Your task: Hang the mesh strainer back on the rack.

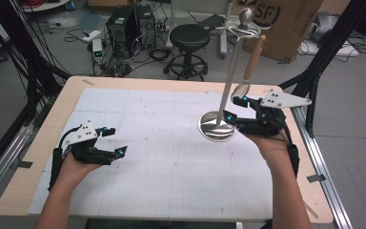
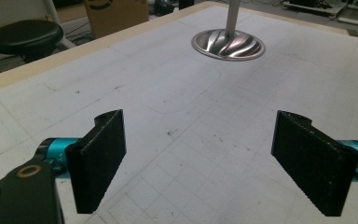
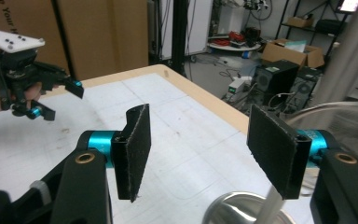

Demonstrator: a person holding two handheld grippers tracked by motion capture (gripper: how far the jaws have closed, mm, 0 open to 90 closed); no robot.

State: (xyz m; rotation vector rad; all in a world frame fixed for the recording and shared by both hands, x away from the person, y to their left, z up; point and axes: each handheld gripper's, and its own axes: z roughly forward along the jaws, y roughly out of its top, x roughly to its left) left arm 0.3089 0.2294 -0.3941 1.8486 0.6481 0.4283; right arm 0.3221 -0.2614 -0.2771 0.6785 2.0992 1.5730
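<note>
Left gripper (image 1: pixel 116 140): 7 o'clock on the table (image 1: pixel 138 191), held low, jaws wide, nothing between them.
Right gripper (image 1: pixel 235 109): 2 o'clock, jaws wide, nothing gripped; they flank the stand's pole just above its base.
Stand (image 1: pixel 230 81): metal, round shiny base (image 2: pixel 228 45) flat on the table, thin pole slightly tilted in the high view, hooks on top.
Utensil (image 1: pixel 253 61): hangs from a hook, wooden handle, round metal end low down near the right gripper.
Handling (judged): stand stiff, slick, top-heavy, could tip; utensil light, swings freely.
Hold: wooden handle mid-length, better friction than metal; lift up to clear the hook.
</note>
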